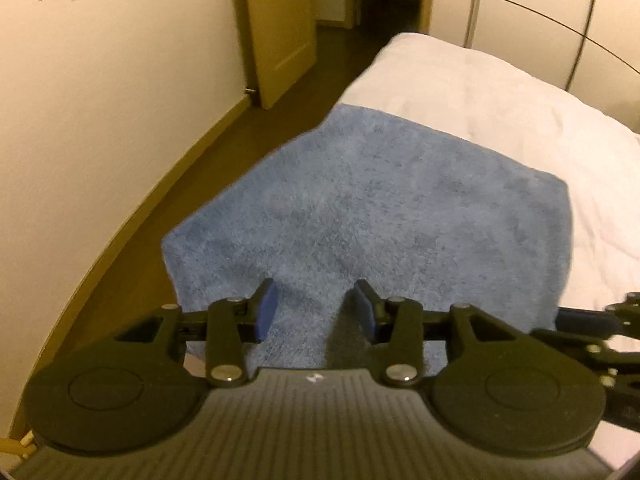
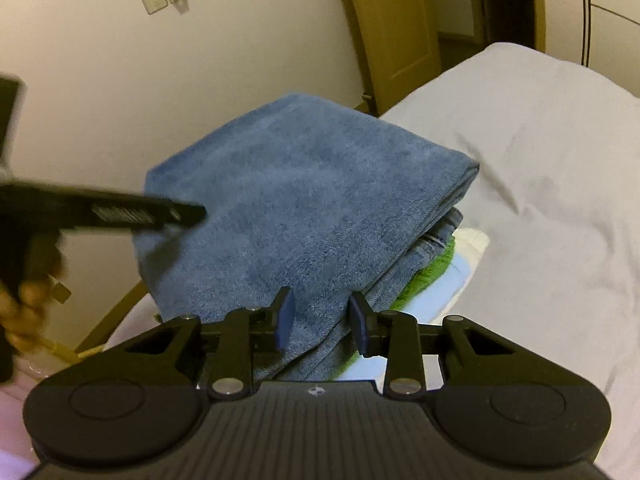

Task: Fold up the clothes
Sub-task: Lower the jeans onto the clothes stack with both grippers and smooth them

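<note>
Jaws of right black two-finger gripper (image 2: 319, 322) spread, blue pads empty, hovering over near edge of folded blue denim garment (image 2: 304, 200). Jaws of left black two-finger gripper (image 1: 316, 306) likewise spread, nothing pinched, low over the same fabric.

Risk, judged: denim sits as top layer of a stack near the mattress corner, floor just beyond. Any push or drag toward that edge likely slides the whole pile off. A pinch closing on the top ply alone likely peels the fold open; thick rounded fold at the right side may resist a shallow grip.

Denim: heavy, brushed-looking weave, soft rounded fold, seams and hem showing at the open side. Beneath it, fuzzy green knit piece (image 2: 430, 276), then smooth pale blue folded cloth (image 2: 444, 284), then cream textured fabric (image 2: 474, 242) at the bottom; edges stepped, not flush.

Left gripper arm (image 2: 132, 212) crosses the right wrist view, blurred.

Farther: wrinkled white bed cover (image 2: 540, 168), soft and yielding. Beyond, cream wall with socket plate (image 2: 154, 0), wooden door (image 1: 280, 28), dark wood floor (image 1: 224, 152).
</note>
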A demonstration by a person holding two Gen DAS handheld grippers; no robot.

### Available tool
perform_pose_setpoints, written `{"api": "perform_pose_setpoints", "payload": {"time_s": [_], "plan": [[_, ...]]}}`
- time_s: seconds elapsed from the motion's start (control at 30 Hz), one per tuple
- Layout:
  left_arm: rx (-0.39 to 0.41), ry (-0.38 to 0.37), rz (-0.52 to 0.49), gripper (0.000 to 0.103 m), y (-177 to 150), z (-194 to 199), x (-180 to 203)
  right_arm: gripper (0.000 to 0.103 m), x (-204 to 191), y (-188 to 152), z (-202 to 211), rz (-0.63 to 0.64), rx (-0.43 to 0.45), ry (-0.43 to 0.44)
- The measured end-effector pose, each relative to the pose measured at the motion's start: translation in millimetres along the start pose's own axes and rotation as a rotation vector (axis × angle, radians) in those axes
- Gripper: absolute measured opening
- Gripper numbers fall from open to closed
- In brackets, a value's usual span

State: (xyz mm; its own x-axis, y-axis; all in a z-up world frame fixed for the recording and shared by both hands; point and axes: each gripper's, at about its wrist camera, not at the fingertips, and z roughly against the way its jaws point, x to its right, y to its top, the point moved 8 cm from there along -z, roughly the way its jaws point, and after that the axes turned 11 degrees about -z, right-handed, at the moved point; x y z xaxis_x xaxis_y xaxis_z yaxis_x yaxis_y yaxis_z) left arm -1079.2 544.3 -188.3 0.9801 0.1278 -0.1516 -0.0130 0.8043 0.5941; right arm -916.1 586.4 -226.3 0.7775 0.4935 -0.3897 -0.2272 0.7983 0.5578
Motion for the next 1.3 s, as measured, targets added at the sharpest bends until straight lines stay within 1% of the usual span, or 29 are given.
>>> {"api": "perform_pose_setpoints", "payload": {"time_s": [0.1, 0.2, 0.27, 0.3, 0.43, 0.5, 0.53, 0.6, 0.63, 0.67, 0.7, 0.77, 0.87, 0.93, 0.97, 1.0, 1.03, 1.1, 1.17, 1.23, 1.3], "plan": [[-0.002, -0.012, 0.015, 0.042, 1, -3, -8, 0.034, -8, 6, -4, 0.011, -0.011, -0.019], [-0.009, -0.019, -0.017, 0.042, 4, -1, -5, 0.034, -7, 4, -2, 0.007, -0.02, -0.041], [0.002, -0.024, -0.038, 0.037, 11, 4, -2, 0.034, -4, 1, 3, -0.001, -0.022, -0.047], [0.017, -0.031, -0.048, 0.037, 15, 9, -1, 0.034, -2, -1, 6, -0.004, -0.026, -0.048], [0.036, -0.08, -0.108, 0.037, 28, 9, 8, 0.035, 3, -2, 10, -0.011, -0.039, -0.052], [-0.016, -0.085, -0.153, 0.037, 20, -9, 12, 0.036, 3, -2, 8, -0.007, -0.046, -0.058], [-0.015, -0.082, -0.159, 0.04, 15, -14, 12, 0.036, 3, -2, 5, -0.009, -0.051, -0.061], [-0.018, -0.079, -0.159, 0.04, 12, -19, 10, 0.036, 4, -2, 2, -0.011, -0.058, -0.057], [-0.029, -0.082, -0.151, 0.039, 15, -17, 8, 0.036, 4, -1, 2, -0.008, -0.057, -0.048], [-0.037, -0.083, -0.147, 0.033, 19, -14, 8, 0.037, 4, 0, 3, -0.007, -0.055, -0.039], [-0.031, -0.086, -0.15, 0.029, 26, -10, 8, 0.037, 4, 1, 5, -0.011, -0.052, -0.032], [-0.002, -0.1, -0.179, 0.029, 45, -7, 10, 0.037, 8, 3, 5, -0.029, -0.052, -0.023], [0.024, -0.093, -0.228, 0.028, 73, -15, 14, 0.037, 11, 3, 4, -0.049, -0.052, -0.01], [-0.027, -0.092, -0.235, 0.025, 73, -34, 13, 0.038, 10, 3, 5, -0.043, -0.059, -0.01], [-0.054, -0.092, -0.239, 0.026, 73, -44, 12, 0.038, 10, 3, 6, -0.045, -0.062, -0.007], [-0.068, -0.101, -0.235, 0.026, 69, -52, 12, 0.038, 11, 3, 7, -0.048, -0.066, -0.004], [-0.06, -0.104, -0.226, 0.027, 67, -52, 11, 0.037, 11, 4, 9, -0.058, -0.068, 0.003], [-0.047, -0.108, -0.209, 0.027, 65, -51, 9, 0.037, 15, 11, 17, -0.077, -0.046, 0.01], [-0.048, -0.111, -0.2, 0.03, 63, -52, 8, 0.036, 19, 26, 26, -0.065, 0.025, -0.021], [-0.045, -0.111, -0.205, 0.03, 64, -56, 7, 0.036, 24, 41, 31, -0.047, 0.086, -0.055], [-0.041, -0.112, -0.203, 0.03, 62, -59, 4, 0.035, 24, 51, 24, -0.031, 0.106, -0.068]]}}
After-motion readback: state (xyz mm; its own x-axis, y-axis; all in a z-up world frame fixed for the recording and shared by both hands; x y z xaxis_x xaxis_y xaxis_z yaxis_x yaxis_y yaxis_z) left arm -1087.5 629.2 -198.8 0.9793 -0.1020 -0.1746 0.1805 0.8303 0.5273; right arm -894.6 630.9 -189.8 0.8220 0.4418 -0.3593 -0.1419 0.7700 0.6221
